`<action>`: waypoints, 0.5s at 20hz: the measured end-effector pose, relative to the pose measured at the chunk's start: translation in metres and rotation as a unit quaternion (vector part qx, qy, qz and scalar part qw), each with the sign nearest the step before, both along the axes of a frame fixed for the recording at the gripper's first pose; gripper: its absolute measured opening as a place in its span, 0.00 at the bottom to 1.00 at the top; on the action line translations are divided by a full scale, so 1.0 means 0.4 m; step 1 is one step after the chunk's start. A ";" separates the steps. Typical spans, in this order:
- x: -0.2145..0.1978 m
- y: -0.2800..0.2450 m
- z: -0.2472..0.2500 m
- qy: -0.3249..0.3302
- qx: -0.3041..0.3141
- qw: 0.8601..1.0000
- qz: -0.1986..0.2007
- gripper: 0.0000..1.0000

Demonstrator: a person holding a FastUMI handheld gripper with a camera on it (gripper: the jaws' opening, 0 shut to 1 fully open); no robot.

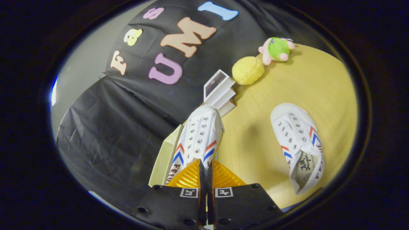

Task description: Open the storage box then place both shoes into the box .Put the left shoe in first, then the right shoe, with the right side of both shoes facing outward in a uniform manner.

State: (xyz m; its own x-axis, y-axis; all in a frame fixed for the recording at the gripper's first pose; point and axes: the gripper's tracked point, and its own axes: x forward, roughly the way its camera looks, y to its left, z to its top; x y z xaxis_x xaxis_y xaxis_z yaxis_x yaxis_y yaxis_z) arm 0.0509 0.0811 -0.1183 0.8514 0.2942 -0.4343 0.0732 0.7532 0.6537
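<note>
We see the gripper (204, 166) with its fingers (188, 177) drawn almost together, pinching the rear of one shoe (199, 137) between them. That shoe stretches straight away from the fingers, toe farthest out, its long axis in line with them, top side up toward us. It is white canvas with two rows of metal eyelets, no laces that we can make out, and red and blue chevron stripes on both sides. It hangs over the near edge of the box (164, 156), a pale cream container of which we see only a wall; we cannot tell what lies inside.

The second shoe (298, 143) lies on the table (319, 89), well apart from the first, toe pointing away, tipped so its printed insole shows at the heel end. It carries the same stripes.

Beyond the held shoe's toe stands a white stepped stand (220, 91), with a yellow ball (247, 71) just beside it and a plush toy (277, 49) farther on.
</note>
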 end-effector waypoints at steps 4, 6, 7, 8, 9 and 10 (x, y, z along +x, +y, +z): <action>0.002 0.116 0.102 -0.017 0.011 0.999 0.036 0.05; 0.010 0.189 0.137 -0.021 0.016 0.998 0.057 0.05; 0.016 0.229 0.146 -0.021 0.017 0.997 0.067 0.05; 0.026 0.267 0.154 -0.021 0.018 0.997 0.073 0.05; 0.033 0.306 0.156 -0.018 0.019 0.996 0.080 0.05; 0.041 0.346 0.150 -0.012 0.020 0.996 0.087 0.05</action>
